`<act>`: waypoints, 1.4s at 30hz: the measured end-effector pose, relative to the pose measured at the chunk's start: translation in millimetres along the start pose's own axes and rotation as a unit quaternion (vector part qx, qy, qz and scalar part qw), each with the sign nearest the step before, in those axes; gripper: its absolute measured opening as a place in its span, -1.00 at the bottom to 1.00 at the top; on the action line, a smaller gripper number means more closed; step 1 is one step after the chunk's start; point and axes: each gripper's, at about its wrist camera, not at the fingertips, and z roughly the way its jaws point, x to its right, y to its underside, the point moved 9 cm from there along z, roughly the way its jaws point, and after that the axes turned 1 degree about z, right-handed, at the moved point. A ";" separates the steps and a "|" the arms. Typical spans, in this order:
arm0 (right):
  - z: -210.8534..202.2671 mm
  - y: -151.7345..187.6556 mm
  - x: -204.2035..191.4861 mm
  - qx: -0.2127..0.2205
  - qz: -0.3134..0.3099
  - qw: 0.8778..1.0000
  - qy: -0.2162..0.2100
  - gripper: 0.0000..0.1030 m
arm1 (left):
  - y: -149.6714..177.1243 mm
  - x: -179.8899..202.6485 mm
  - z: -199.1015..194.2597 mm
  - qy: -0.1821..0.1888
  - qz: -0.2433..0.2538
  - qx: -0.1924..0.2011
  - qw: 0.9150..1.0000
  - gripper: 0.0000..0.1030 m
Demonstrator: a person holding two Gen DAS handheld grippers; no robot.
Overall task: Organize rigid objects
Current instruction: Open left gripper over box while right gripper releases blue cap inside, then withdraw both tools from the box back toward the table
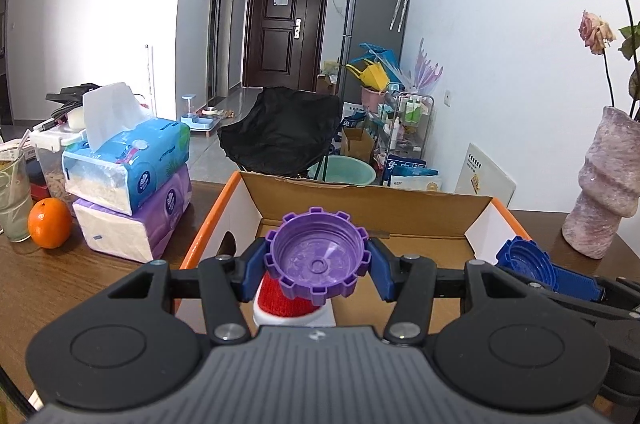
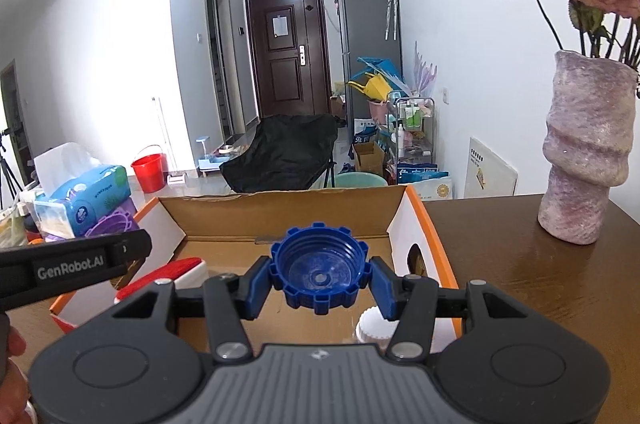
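My left gripper [image 1: 317,266] is shut on a purple toothed cap [image 1: 318,258], held above the open cardboard box [image 1: 372,202] with its hollow side toward the camera. My right gripper [image 2: 319,278] is shut on a blue toothed cap [image 2: 319,276], also held over the box [image 2: 280,212]. The blue cap and right gripper also show at the right of the left wrist view [image 1: 524,262]. A red-and-white object [image 1: 294,308] lies in the box below the purple cap; it shows in the right wrist view [image 2: 176,276] too. A white ribbed cap [image 2: 374,328] lies on the box floor.
Stacked tissue packs [image 1: 132,184], an orange [image 1: 50,223] and a glass [image 1: 14,196] stand on the wooden table left of the box. A purple stone vase with dried roses [image 2: 588,152] stands to the right. A black chair [image 1: 280,132] is behind the table.
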 end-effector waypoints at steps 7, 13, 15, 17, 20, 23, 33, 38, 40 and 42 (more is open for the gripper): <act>12.4 -2.1 -0.9 -0.010 -0.008 1.000 0.003 0.00 | -1.9 0.7 11.1 -0.004 0.005 -0.005 1.000 0.05; 21.7 -1.6 0.4 -0.020 -0.010 1.000 0.008 0.00 | -2.6 -0.2 17.8 -0.007 0.007 -0.010 1.000 0.05; 23.1 -1.5 0.0 -0.022 -0.009 1.000 0.009 0.00 | -2.9 0.5 17.9 -0.008 0.009 -0.010 1.000 0.05; 24.7 -1.3 0.1 -0.024 -0.008 1.000 0.010 0.00 | -2.6 2.4 16.7 -0.008 0.010 -0.010 1.000 0.05; 26.3 -0.4 1.2 -0.029 -0.006 0.999 0.011 0.00 | -2.2 3.0 16.5 -0.009 0.012 -0.015 1.000 0.06; 26.4 -0.2 2.5 -0.035 -0.006 0.999 0.013 0.08 | -2.2 1.6 16.9 -0.011 0.014 -0.021 1.000 0.35; 22.8 -6.2 19.7 -0.024 0.007 0.999 0.045 1.00 | -10.8 -11.7 7.7 -0.030 0.012 -0.006 0.999 1.00; 22.1 -5.6 20.2 -0.026 0.005 0.999 0.044 1.00 | -11.6 -13.9 8.7 -0.034 0.010 -0.009 0.999 1.00; 21.6 -5.4 19.1 -0.026 0.004 0.999 0.043 1.00 | -11.2 -13.7 8.6 -0.036 0.011 -0.010 0.999 1.00; 21.7 -5.5 18.6 -0.026 0.004 0.999 0.043 1.00 | -10.5 -13.7 8.6 -0.035 0.011 -0.010 0.999 1.00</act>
